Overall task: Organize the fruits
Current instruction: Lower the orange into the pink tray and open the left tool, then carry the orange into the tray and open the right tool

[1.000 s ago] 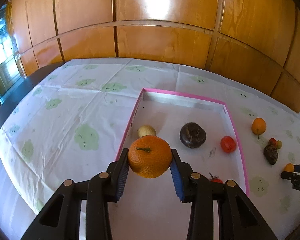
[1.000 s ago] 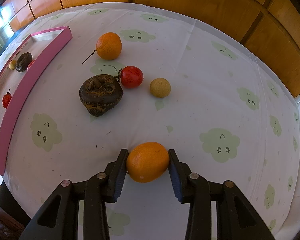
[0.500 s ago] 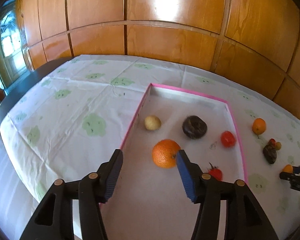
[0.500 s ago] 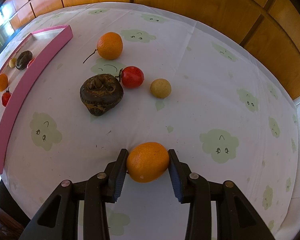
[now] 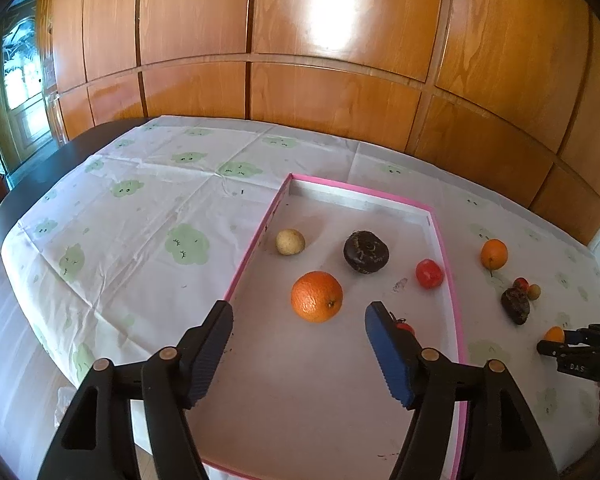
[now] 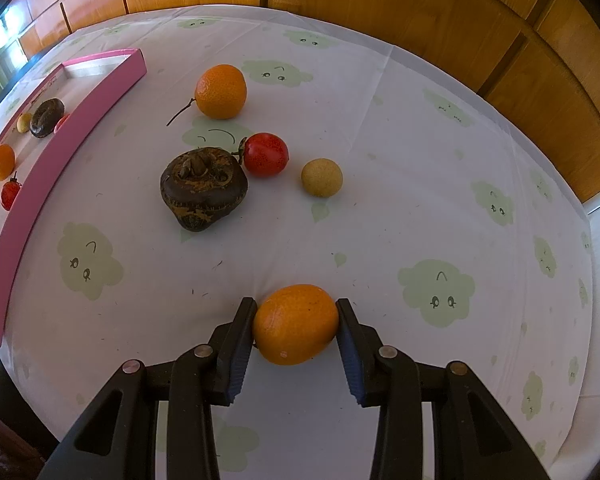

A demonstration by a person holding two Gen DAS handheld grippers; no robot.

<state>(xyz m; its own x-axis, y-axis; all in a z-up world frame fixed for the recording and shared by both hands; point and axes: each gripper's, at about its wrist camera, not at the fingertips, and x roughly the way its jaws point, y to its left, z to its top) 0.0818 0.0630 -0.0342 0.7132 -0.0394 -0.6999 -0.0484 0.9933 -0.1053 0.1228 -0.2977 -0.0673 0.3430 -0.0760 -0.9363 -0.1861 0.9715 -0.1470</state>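
My left gripper (image 5: 300, 332) has its jaws apart, having just been opening, with nothing between them; the orange (image 5: 317, 297) lies just beyond, mid-frame in the pink tray (image 5: 252, 256). My right gripper (image 6: 296, 320) is clamped on a small orange fruit (image 6: 295, 324) at lower centre, on the desk (image 6: 380, 140).

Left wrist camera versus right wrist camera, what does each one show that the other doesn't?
Left wrist only: the open left tongs above the pink tray's floor, and the dark table edge.
Right wrist only: the right tongs seen close up, clamped on a small orange fruit.
Both: the pink tray holding an orange, and loose fruit on the cloud-print tablecloth.
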